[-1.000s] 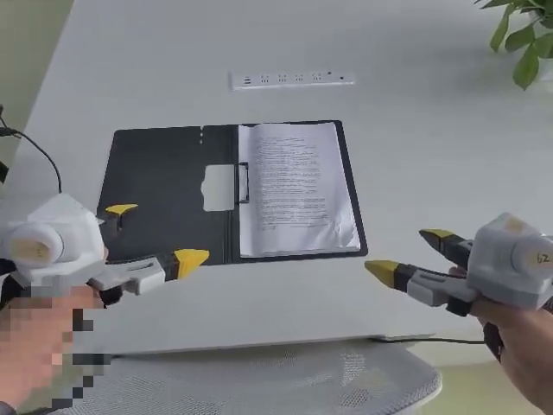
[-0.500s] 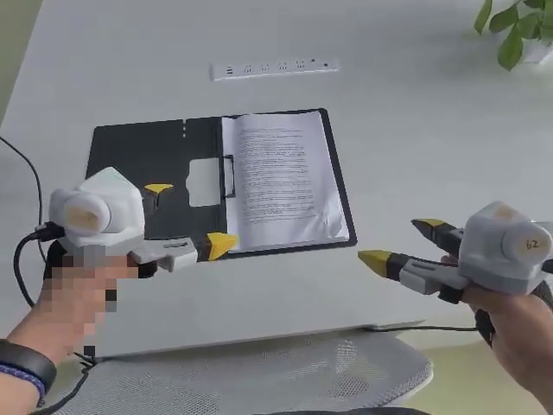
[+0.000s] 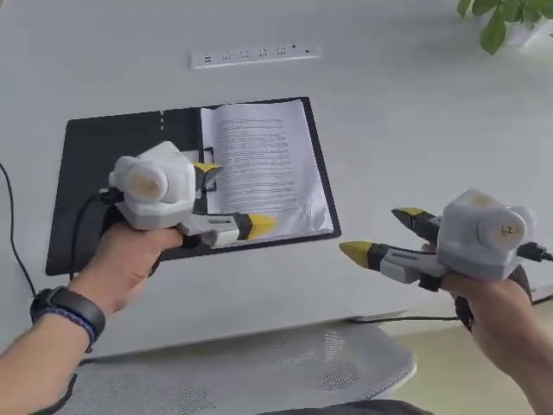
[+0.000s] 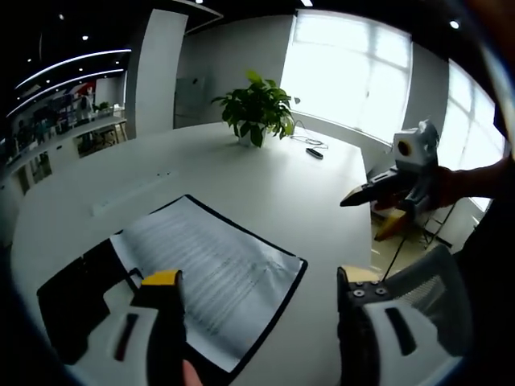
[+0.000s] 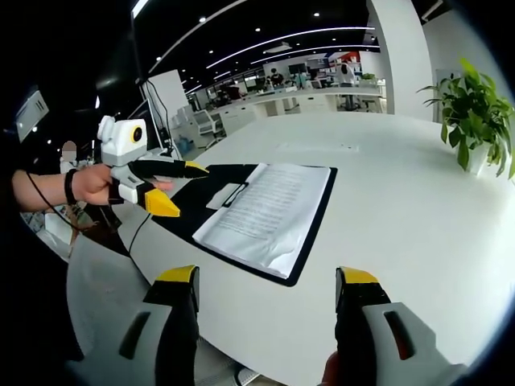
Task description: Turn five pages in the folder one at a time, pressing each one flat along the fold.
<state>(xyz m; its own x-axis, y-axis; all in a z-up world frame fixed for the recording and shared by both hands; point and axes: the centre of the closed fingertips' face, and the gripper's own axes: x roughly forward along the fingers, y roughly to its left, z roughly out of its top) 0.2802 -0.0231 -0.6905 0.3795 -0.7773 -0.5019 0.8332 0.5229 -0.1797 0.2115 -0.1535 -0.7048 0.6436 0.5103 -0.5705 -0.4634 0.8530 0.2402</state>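
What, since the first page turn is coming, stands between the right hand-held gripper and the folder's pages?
Nothing visible. Only bare table lies between the open right hand-held gripper and the right edge of the pages. The left hand-held gripper hovers over the folder near the pages' lower left, off that path.

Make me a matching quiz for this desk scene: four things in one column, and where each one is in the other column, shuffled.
Things:
1. power strip
2. plant
3. left tongs
4. right tongs

Places:
A. far right of the table
B. over the open folder
C. beyond the folder's far edge
D. right of the folder, by the table's near edge

Pairs: 1-C, 2-A, 3-B, 4-D
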